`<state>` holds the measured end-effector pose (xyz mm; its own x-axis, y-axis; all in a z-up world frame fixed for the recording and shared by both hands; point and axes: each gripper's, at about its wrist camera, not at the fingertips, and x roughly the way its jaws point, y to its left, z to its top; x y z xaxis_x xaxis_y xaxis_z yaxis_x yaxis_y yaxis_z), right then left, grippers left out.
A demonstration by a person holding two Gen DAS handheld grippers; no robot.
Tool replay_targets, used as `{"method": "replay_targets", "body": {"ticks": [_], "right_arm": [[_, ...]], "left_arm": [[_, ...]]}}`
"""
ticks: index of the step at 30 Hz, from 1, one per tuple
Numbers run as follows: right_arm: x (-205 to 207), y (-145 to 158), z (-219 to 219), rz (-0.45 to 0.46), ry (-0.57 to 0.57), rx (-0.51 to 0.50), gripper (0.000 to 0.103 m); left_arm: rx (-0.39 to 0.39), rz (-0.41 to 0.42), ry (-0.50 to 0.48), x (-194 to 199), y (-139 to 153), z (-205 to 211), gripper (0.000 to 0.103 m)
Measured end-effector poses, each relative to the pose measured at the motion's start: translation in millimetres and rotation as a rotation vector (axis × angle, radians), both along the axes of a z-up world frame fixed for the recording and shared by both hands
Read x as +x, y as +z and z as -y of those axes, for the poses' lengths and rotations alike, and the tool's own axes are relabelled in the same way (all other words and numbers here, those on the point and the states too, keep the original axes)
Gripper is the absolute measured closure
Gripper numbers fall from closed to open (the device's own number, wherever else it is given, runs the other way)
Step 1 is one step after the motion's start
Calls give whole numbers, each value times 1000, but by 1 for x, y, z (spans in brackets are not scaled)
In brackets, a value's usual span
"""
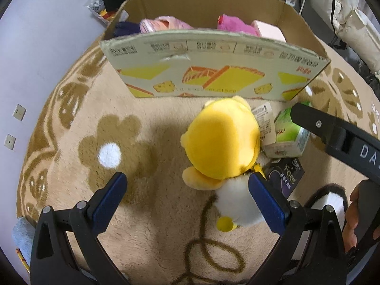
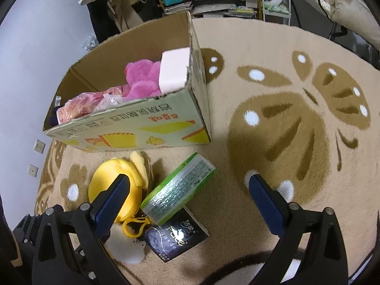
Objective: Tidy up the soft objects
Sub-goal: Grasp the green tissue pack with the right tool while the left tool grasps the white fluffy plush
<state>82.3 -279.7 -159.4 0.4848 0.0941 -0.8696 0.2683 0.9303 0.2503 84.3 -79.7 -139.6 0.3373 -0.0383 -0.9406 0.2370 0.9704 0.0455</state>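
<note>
Rug (image 1: 147,213): yellow plush toy (image 1: 223,142), cardboard box (image 1: 213,76)

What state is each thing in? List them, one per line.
Cardboard box: open-topped, upright on the rug, partly filled.
Pink plush: inside the box.
Yellow plush toy: lying on the rug outside the box.
Green tissue pack: lying on its side, wrapped.
Dark tissue pack: flat on the rug.
Left gripper: jaws open, empty.
Right gripper: jaws open, empty.
</note>
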Motion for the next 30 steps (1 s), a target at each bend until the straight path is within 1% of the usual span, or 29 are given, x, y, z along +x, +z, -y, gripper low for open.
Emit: {"method": "replay_targets", "body": {"ticks": [8, 13, 16, 21, 23, 25, 30], "right_arm": [[4, -10, 3, -34, -15, 15, 0], [6, -11, 3, -44, -19, 3, 1], [8, -12, 1, -56, -15, -9, 12], [11, -16, 0, -66, 3, 16, 27], [12, -17, -2, -66, 16, 35, 36], [14, -19, -5, -69, 28, 58, 42], [16, -22, -8, -69, 45, 71, 48]], "left_arm": [[11, -29, -24, -2, -7, 7, 2], [13, -44, -40, -3, -11, 11, 2], [12, -56, -46, -2, -14, 12, 2], [9, -73, -51, -2, -16, 14, 2], [12, -79, -54, -2, -18, 14, 2], [9, -93, -56, -1, -21, 14, 2], [-9, -121, -59, 5, -30, 16, 2]]}}
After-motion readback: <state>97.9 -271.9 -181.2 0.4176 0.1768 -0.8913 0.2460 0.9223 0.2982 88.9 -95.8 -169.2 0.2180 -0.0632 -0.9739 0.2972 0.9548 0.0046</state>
